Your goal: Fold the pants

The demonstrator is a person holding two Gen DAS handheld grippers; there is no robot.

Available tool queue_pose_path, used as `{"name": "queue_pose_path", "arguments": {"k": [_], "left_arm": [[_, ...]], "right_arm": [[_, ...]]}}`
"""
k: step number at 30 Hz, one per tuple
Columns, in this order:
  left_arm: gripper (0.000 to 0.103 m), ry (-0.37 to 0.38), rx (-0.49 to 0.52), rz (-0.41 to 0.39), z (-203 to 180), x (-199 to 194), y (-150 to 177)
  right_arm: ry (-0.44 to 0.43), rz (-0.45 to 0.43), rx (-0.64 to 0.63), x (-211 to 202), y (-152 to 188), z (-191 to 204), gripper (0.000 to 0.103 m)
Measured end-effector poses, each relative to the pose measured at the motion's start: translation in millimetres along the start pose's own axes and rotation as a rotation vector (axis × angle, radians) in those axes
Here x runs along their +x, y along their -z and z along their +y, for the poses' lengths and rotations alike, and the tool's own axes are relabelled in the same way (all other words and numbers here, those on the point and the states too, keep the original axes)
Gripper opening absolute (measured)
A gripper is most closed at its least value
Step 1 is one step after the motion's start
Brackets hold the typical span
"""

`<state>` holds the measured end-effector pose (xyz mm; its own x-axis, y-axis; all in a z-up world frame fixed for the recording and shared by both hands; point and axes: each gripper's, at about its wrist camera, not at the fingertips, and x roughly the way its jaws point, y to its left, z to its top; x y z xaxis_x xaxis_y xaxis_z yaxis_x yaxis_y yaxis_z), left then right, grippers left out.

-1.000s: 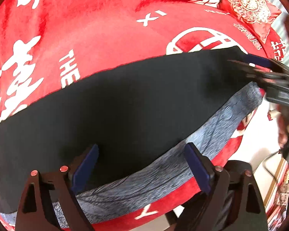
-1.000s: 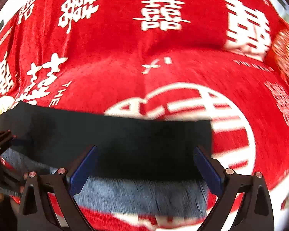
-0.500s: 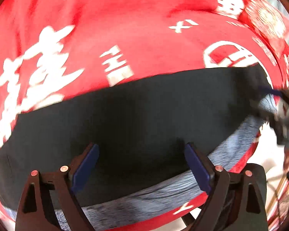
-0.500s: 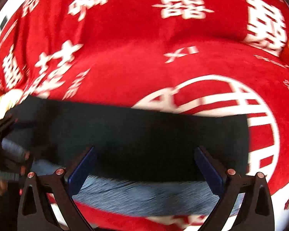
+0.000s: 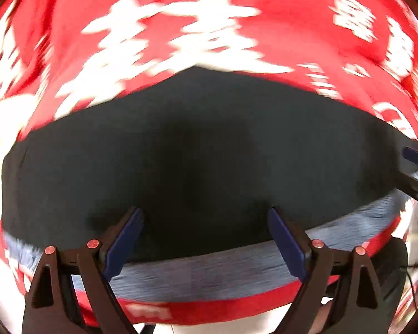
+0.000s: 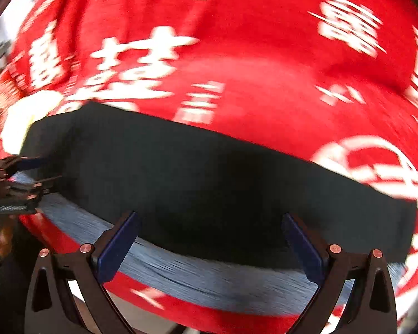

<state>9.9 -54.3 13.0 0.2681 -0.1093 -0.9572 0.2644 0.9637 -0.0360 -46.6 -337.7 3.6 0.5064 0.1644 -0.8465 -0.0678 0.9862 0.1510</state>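
Pants: dark, laid flat as one long strip on the red bedspread, with a blue-grey band showing along the near edge. Looks like legs already stacked lengthwise, my read.

Change vs a second ago: both views have slid along the strip toward its left end. In the left wrist view the left end of the pants, cut off before, now sits well out past the left jaw, and the white characters on the spread have swung above the jaws. In the right wrist view the strip's right end has drifted further out beyond the right jaw. Both frames are motion-blurred.

Left gripper: jaws wide apart, nothing between the pads, dark fabric just ahead of them. Right gripper: jaws also wide apart, empty, straddling the near edge.

Meaning: nothing is gripped, so no fold is underway. This looks like repositioning for a crosswise fold, probably picking up the left end.

Containers: none in view. The only support is the bed.
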Motion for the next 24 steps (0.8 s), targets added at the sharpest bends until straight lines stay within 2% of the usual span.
{"name": "queue_pose_path", "arguments": {"k": [2,6,9,14,17,19,21,24], "left_arm": [[0.092,0.036,-0.021,-0.031,27,-8,11],[0.093,-0.028,-0.021,-0.050,44,-15,17],[0.092,-0.043,-0.083,-0.066,69,-20,21],[0.093,-0.057,-0.157,-0.036,103,-17,20],[0.093,-0.052,-0.156,-0.029,108,-16,14],[0.093,-0.057,-0.120,-0.033,106,-16,6],[0.093,-0.077,-0.082,-0.028,104,-13,-2],[0.095,-0.071,-0.074,-0.025,107,-12,-8]], "right_arm": [[-0.051,-0.025,-0.063,10,-19,36,0.102],[-0.186,-0.084,-0.162,27,-56,95,0.102],[-0.274,-0.010,-0.231,55,-85,141,0.102],[-0.335,0.054,-0.296,77,-112,188,0.102],[-0.303,0.105,-0.335,95,-125,208,0.102],[-0.235,0.158,-0.373,110,-128,215,0.102],[-0.133,0.247,-0.409,136,-127,219,0.102],[-0.043,0.236,-0.459,136,-124,230,0.102]]}}
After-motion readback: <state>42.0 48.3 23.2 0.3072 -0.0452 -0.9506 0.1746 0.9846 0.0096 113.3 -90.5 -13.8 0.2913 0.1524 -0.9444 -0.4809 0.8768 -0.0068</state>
